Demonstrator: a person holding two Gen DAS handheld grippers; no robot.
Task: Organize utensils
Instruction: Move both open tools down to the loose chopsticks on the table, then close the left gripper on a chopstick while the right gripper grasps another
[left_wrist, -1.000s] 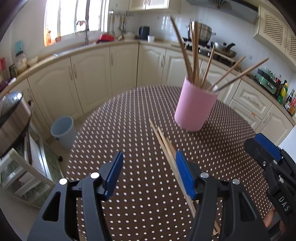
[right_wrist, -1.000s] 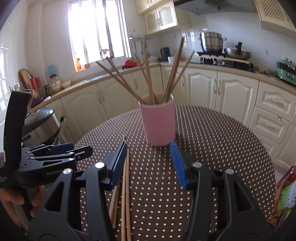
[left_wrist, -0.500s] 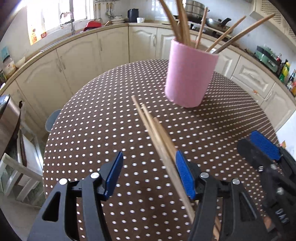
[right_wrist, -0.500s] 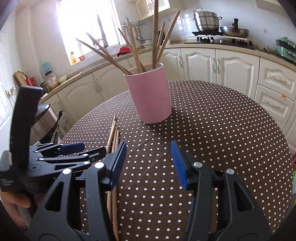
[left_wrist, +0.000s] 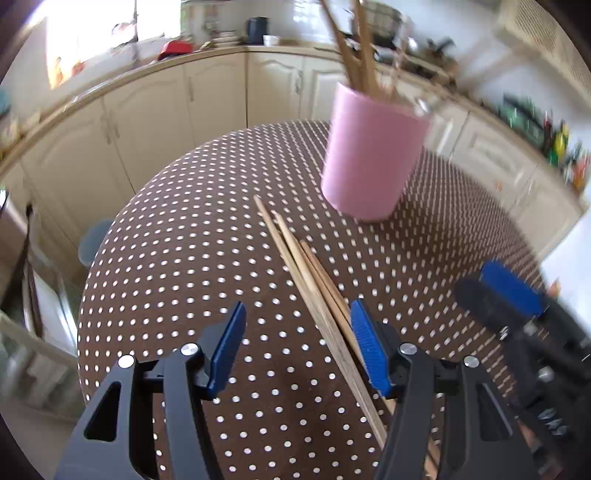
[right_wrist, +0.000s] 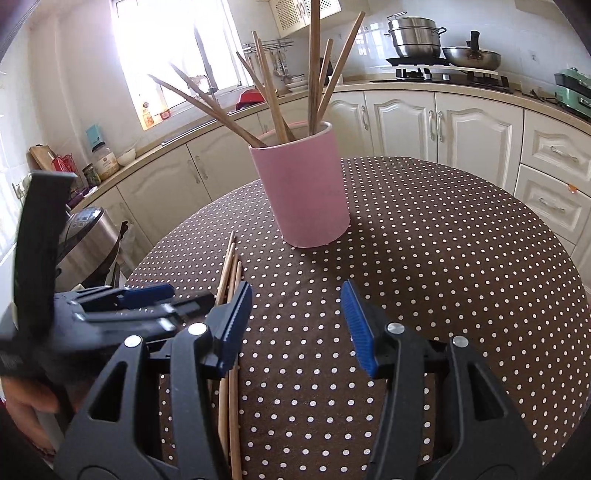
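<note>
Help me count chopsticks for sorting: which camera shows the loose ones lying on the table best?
The left wrist view: the loose chopsticks lie nearly unobstructed. In the right wrist view the chopsticks are largely hidden behind gripper parts.

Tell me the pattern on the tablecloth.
The tablecloth is brown with white polka dots, clearest in the right wrist view.

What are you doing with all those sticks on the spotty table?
A person is tidying chopsticks with a pair of tongs in each hand. Several chopsticks already stand in the pink cup on the table. A few more chopsticks lie flat on the table beside the cup. The left tongs are open, low over those loose chopsticks, which run between the two fingers but are not pinched. The right tongs are open too and hold nothing.
</note>
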